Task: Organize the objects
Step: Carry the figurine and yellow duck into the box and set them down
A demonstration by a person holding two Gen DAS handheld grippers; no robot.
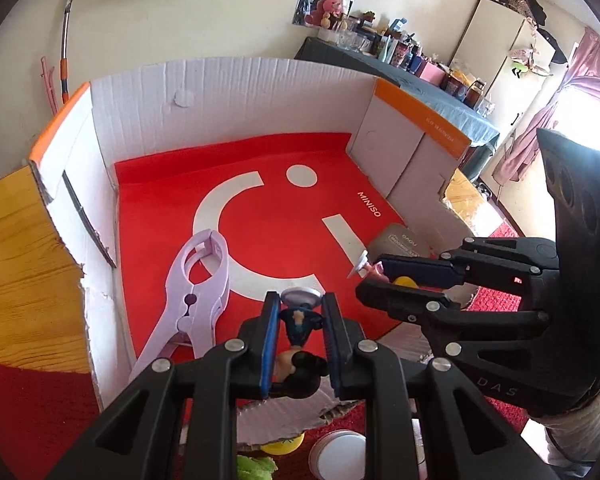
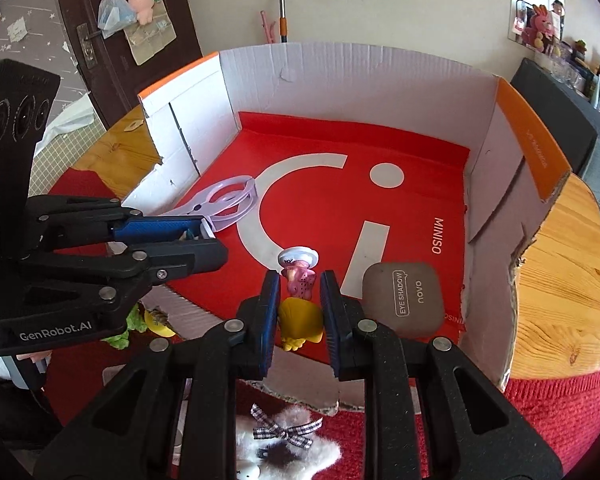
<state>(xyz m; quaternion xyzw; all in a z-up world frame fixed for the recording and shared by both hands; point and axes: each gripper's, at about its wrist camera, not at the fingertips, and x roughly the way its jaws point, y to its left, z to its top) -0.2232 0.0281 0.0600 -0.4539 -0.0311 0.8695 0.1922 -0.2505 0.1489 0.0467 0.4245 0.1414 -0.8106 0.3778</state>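
Holding one small figurine apiece, both claws hang over the near edge of the box [image 2: 340, 80] on the tabletop [image 2: 568, 280]. The left claw [image 1: 300, 336] is clenched on a dark-haired figurine [image 1: 300, 344] in blue, its round base pointing away; the right claw [image 2: 300, 312] is clenched on a yellow-haired figurine [image 2: 300, 300] in pink, also base-outward.

Both toys look like hard moulded plastic: light, stiff, a bit slick, with thin necks and limbs that could snap if squeezed hard. The pads grip across the torso and head, which seems the soundest hold; the flat disc base should let each stand if set down squarely.

Already in the box lie a lilac clamp [image 1: 196, 284] at the left and a grey compact [image 2: 404, 300] at the right.

Writing that reads: "MINISO" on the red liner [image 2: 420, 184], "EYE SHADOW" and "NOVO" on the compact, "GenRobot.AI" on the left claw's body in the right wrist view.
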